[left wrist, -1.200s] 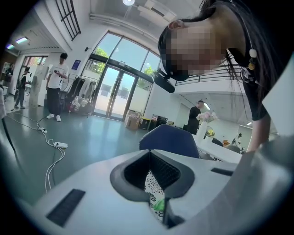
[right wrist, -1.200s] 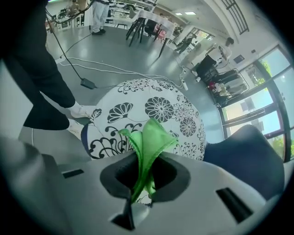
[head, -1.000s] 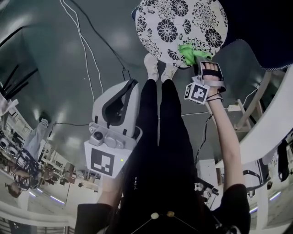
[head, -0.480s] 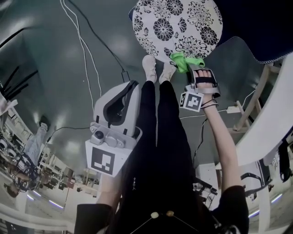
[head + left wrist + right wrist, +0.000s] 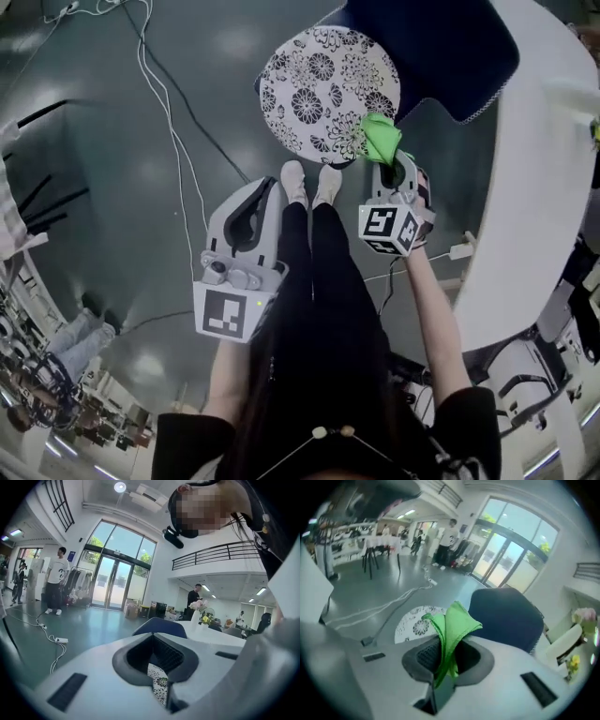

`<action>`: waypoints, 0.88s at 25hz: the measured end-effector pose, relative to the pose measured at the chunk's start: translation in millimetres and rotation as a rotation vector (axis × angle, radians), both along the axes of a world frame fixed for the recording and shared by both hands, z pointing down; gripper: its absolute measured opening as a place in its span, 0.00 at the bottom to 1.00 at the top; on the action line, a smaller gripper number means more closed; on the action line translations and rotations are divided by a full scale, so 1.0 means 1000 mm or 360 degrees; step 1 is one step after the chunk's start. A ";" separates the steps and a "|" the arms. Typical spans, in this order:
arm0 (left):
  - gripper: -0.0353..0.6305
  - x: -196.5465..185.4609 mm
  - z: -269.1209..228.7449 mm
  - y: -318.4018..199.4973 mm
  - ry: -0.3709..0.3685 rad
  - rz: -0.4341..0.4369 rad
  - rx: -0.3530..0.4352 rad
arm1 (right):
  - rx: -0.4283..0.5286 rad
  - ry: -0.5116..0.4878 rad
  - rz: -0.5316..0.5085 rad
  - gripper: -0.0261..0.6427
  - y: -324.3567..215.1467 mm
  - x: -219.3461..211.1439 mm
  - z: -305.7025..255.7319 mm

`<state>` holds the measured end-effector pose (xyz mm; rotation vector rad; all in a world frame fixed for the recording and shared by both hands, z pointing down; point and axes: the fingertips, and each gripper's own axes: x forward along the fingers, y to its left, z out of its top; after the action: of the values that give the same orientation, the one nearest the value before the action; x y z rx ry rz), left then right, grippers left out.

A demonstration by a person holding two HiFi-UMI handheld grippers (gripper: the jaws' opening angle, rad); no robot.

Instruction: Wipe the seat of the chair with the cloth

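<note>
The chair's round seat (image 5: 319,89) has a white cushion with black flowers, and its dark blue back (image 5: 436,47) stands behind it. My right gripper (image 5: 392,171) is shut on the green cloth (image 5: 380,139), which sits at the seat's near right edge. In the right gripper view the cloth (image 5: 452,623) sticks up out of the right gripper (image 5: 445,660), with the seat (image 5: 417,623) below and beyond it. My left gripper (image 5: 265,186) hangs shut and holds nothing, left of the person's legs. A sliver of the seat (image 5: 160,688) shows past the left gripper (image 5: 157,660).
A white table (image 5: 534,187) curves along the right, close to the chair. Cables (image 5: 169,122) run over the grey floor at left, with a power strip (image 5: 61,640). The person's white shoes (image 5: 309,183) stand just before the seat. People (image 5: 57,581) stand far off.
My right gripper has drawn the cloth back from the seat's near edge toward the person and lifted it. The head view has swung, so the chair looks farther off. The left gripper stays put.
</note>
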<state>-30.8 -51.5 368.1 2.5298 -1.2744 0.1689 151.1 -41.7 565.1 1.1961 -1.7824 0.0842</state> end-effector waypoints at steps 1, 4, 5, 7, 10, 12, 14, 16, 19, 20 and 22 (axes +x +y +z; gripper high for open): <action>0.06 0.004 -0.010 0.002 -0.0012 0.0018 0.0012 | 0.0034 -0.0126 0.0059 0.12 -0.003 -0.001 -0.026; 0.06 0.015 -0.044 0.014 -0.0045 0.0107 0.0031 | 0.0149 -0.0418 0.0177 0.12 0.003 -0.005 -0.106; 0.06 0.018 -0.056 0.019 -0.0055 0.0138 0.0032 | 0.0190 -0.0483 0.0213 0.12 0.008 -0.004 -0.131; 0.06 0.024 -0.078 0.026 -0.0072 0.0196 0.0036 | 0.0255 -0.0601 0.0292 0.12 0.021 -0.003 -0.174; 0.06 0.030 -0.110 0.033 -0.0097 0.0247 0.0066 | 0.0305 -0.0791 0.0345 0.12 0.042 -0.007 -0.226; 0.06 0.030 -0.134 0.036 -0.0086 0.0252 0.0118 | 0.0367 -0.0895 0.0321 0.11 0.052 -0.013 -0.259; 0.06 0.028 -0.158 0.041 -0.0063 0.0247 0.0171 | 0.0472 -0.0979 0.0303 0.11 0.057 -0.017 -0.295; 0.06 0.023 -0.176 0.048 -0.0047 0.0244 0.0215 | 0.0593 -0.1051 0.0292 0.11 0.057 -0.019 -0.332; 0.06 0.013 -0.188 0.057 -0.0060 0.0227 0.0232 | 0.0764 -0.1092 0.0237 0.11 0.055 -0.019 -0.381; 0.06 0.008 -0.190 0.059 -0.0075 0.0210 0.0225 | 0.0817 -0.1089 0.0220 0.11 0.055 -0.018 -0.394; 0.06 -0.003 -0.195 0.060 -0.0083 0.0174 0.0233 | 0.0905 -0.1077 0.0198 0.11 0.054 -0.015 -0.416</action>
<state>-33.7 8.1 173.3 2.7386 -1.2089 0.1719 136.4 11.8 149.5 1.8380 -2.4110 0.0588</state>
